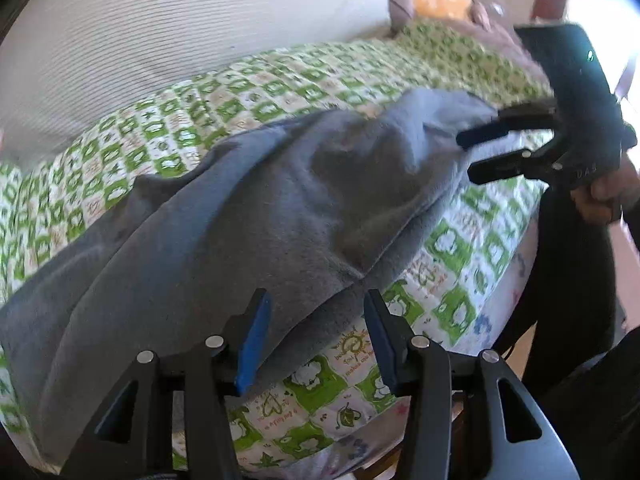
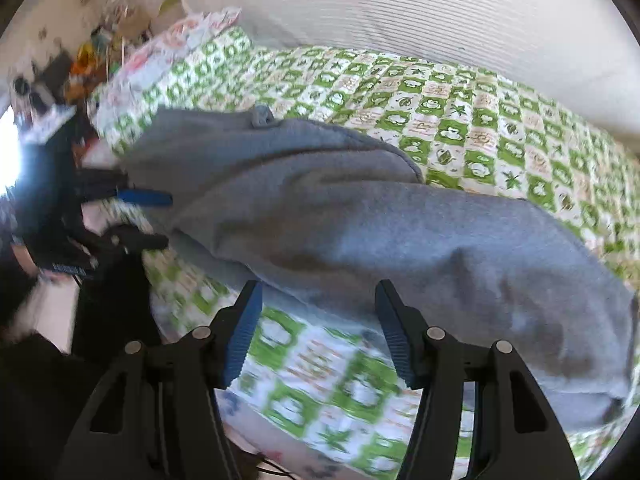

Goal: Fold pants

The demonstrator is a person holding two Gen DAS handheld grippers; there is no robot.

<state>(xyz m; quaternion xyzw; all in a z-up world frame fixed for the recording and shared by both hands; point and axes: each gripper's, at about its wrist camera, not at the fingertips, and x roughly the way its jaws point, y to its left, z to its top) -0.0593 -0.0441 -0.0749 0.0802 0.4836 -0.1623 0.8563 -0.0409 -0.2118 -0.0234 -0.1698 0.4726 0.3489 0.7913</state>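
Observation:
Grey pants [image 1: 280, 200] lie crumpled across a bed with a green-and-white patterned quilt [image 1: 280, 76]. My left gripper [image 1: 316, 300] hovers over their near edge. Its blue pads stand apart, with cloth lying between them but not pinched. In the same view my right gripper [image 1: 466, 156] is at the far end of the pants, jaws apart. In the right wrist view the pants [image 2: 360, 220] stretch across the quilt [image 2: 460, 112]. My right gripper [image 2: 318, 286] is open over their near hem. My left gripper [image 2: 168, 220] is open at the left end.
A white ribbed cushion [image 1: 160, 20] runs along the back of the bed and also shows in the right wrist view [image 2: 400, 8]. A person's hand [image 1: 608, 196] holds the right gripper. Colourful clutter [image 2: 92, 52] lies beyond the bed's far corner. The mattress edge [image 1: 500, 320] drops off at the front.

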